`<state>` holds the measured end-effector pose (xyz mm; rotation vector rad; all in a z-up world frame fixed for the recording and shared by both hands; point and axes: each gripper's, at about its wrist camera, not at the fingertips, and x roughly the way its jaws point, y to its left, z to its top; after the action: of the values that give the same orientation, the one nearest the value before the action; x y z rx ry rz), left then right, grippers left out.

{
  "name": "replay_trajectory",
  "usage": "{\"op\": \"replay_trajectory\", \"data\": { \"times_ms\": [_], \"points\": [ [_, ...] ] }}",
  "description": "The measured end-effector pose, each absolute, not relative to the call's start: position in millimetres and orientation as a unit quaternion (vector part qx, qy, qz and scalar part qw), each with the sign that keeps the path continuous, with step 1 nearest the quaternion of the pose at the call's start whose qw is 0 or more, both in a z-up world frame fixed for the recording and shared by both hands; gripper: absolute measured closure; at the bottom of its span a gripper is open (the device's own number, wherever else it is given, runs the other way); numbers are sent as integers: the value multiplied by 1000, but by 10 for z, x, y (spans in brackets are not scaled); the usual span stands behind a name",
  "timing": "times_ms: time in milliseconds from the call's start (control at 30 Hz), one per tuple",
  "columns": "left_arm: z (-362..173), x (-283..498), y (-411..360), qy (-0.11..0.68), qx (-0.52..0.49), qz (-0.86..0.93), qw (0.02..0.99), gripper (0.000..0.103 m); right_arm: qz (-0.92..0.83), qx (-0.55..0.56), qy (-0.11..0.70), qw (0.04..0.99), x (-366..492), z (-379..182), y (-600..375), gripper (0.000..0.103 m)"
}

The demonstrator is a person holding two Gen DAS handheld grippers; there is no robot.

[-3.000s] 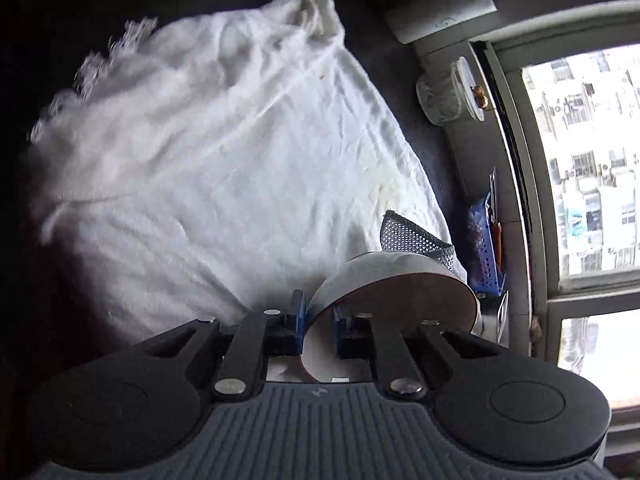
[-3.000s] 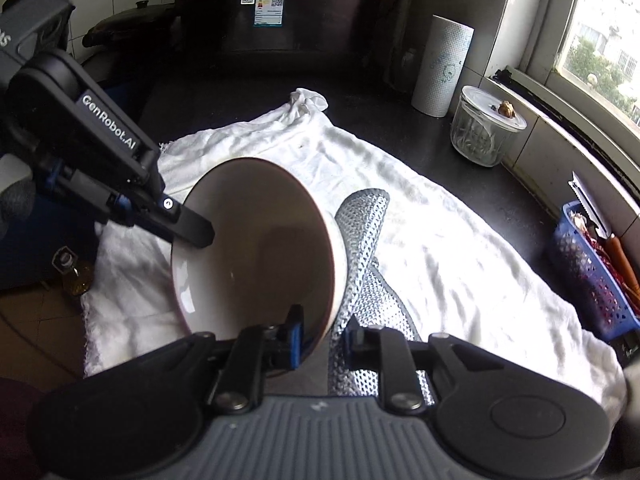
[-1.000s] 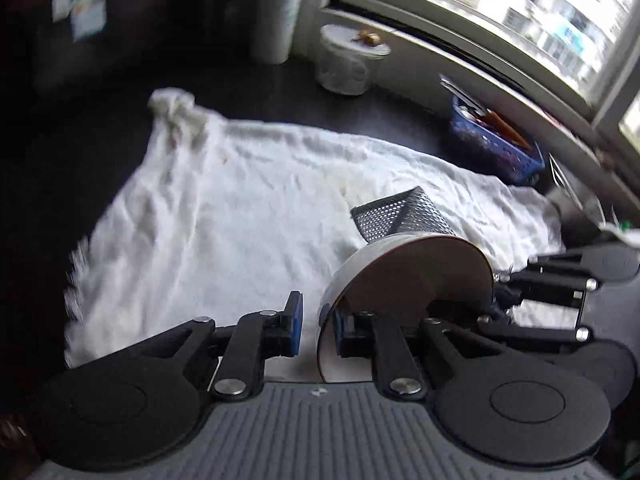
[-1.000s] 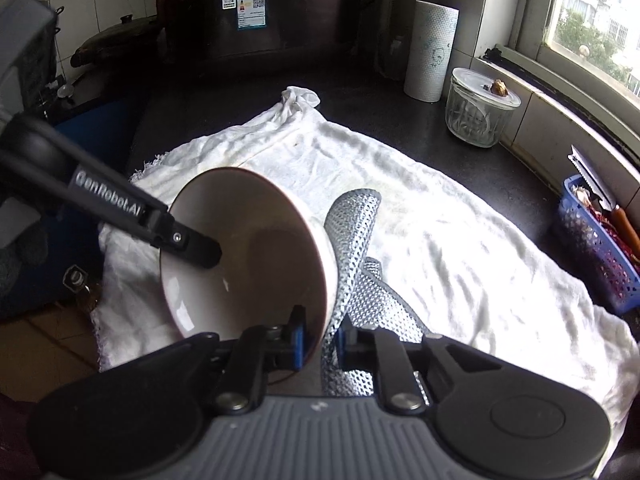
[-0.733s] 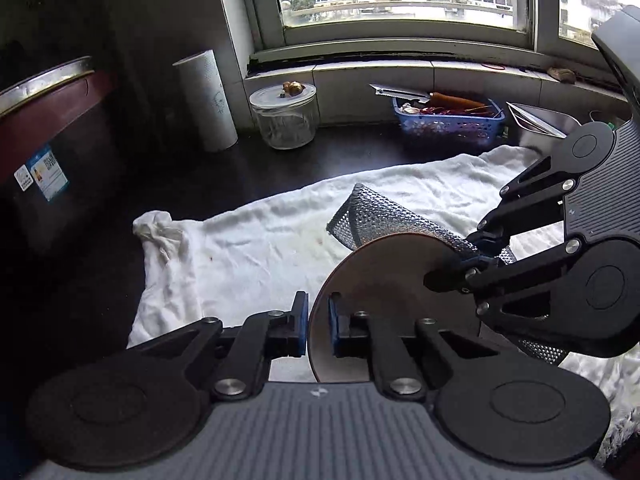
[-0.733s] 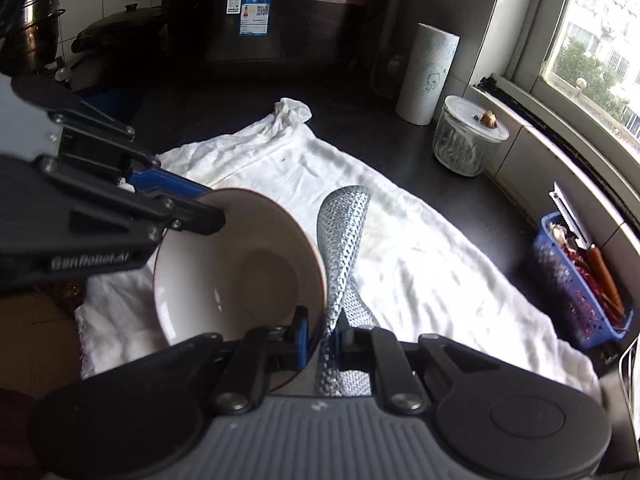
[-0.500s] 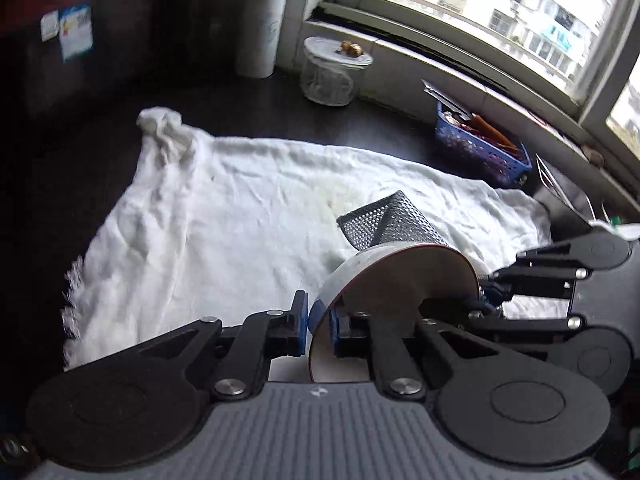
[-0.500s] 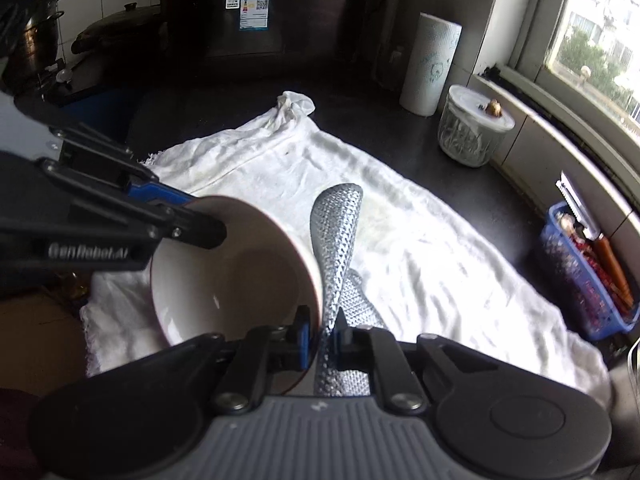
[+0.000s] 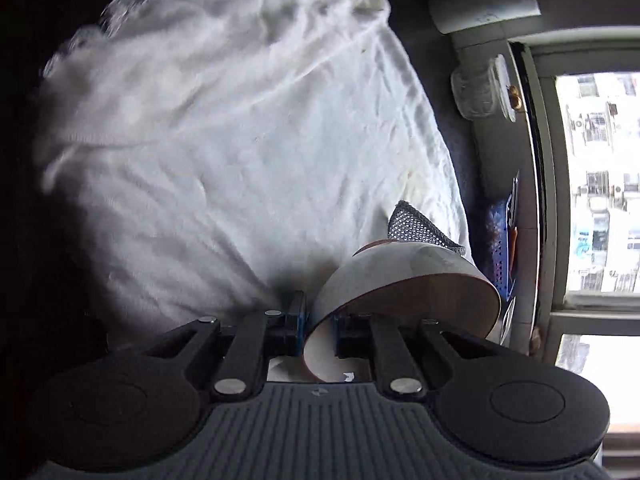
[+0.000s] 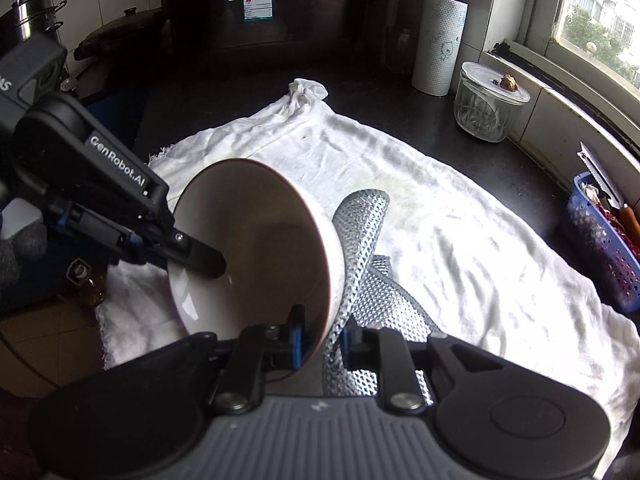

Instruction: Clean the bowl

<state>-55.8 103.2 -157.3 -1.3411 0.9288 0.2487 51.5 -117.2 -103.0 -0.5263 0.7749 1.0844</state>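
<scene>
**A:** Bowl (image 10: 256, 236) first. Where is it?

**B:** I am holding it up on its side over the white cloth (image 10: 460, 240) on the bench (image 10: 240, 92). My left jaws (image 9: 320, 326) are pinching its rim tight, one finger inside and one outside.

**A:** And your right jaws (image 10: 322, 340)?

**B:** They are opening a little. The rim and the silver mesh scrubber (image 10: 360, 248) are both sitting between them, and the scrubber is lying against the outside of the bowl.

**A:** Which step are you doing?

**B:** I think I am scrubbing the outside wall. Next I am likely needing a fresh hold on the scrubber, then turning the bowl to a new patch.

**A:** Is anything standing in the way?

**B:** Not really. The glass jar (image 10: 486, 108), the paper roll (image 10: 438, 40) and the blue basket (image 10: 600, 240) are sitting well apart, by the window. My left finger inside the bowl is blocking some of the inside.
</scene>
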Motion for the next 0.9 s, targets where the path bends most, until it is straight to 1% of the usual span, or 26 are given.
{"op": "replay_trajectory", "data": {
  "times_ms": [67, 100, 133, 200, 233, 300, 333, 367, 500, 600, 667, 767, 900],
  "points": [
    [-1583, -563, 1031, 414, -598, 109, 677, 92, 498, -240, 352, 755, 486, -1056, -1167, 77],
    [-1550, -542, 1018, 418, -582, 108, 689, 92, 498, -238, 350, 756, 478, -1067, -1167, 79],
    [-1468, -494, 981, 428, -543, 107, 714, 92, 499, -231, 352, 757, 493, -1072, -1175, 80],
    [-1283, -390, 877, 443, -447, 104, 770, 91, 501, -222, 356, 757, 529, -1064, -1192, 86],
    [-1191, -348, 810, 448, -396, 101, 795, 91, 501, -219, 353, 759, 549, -1043, -1205, 87],
    [-927, -254, 543, 444, -237, 87, 860, 91, 499, -224, 343, 764, 572, -984, -1223, 89],
    [-851, -236, 438, 440, -182, 81, 876, 91, 497, -227, 340, 765, 575, -969, -1222, 90],
    [-739, -214, 256, 426, -95, 74, 897, 91, 495, -235, 334, 767, 579, -934, -1224, 91],
    [-542, -205, -117, 368, 74, 46, 926, 91, 479, -292, 297, 773, 544, -792, -1200, 92],
    [-535, -167, -149, 368, 75, 34, 926, 91, 479, -318, 278, 769, 507, -715, -1181, 93],
    [-535, -158, -94, 372, 52, 36, 926, 91, 483, -321, 281, 764, 512, -724, -1173, 93],
    [-539, -150, 99, 382, -40, 47, 922, 91, 483, -313, 296, 762, 547, -786, -1174, 92],
    [-634, -177, 354, 392, -151, 67, 905, 90, 487, -277, 333, 759, 615, -877, -1207, 87]
  ]
}}
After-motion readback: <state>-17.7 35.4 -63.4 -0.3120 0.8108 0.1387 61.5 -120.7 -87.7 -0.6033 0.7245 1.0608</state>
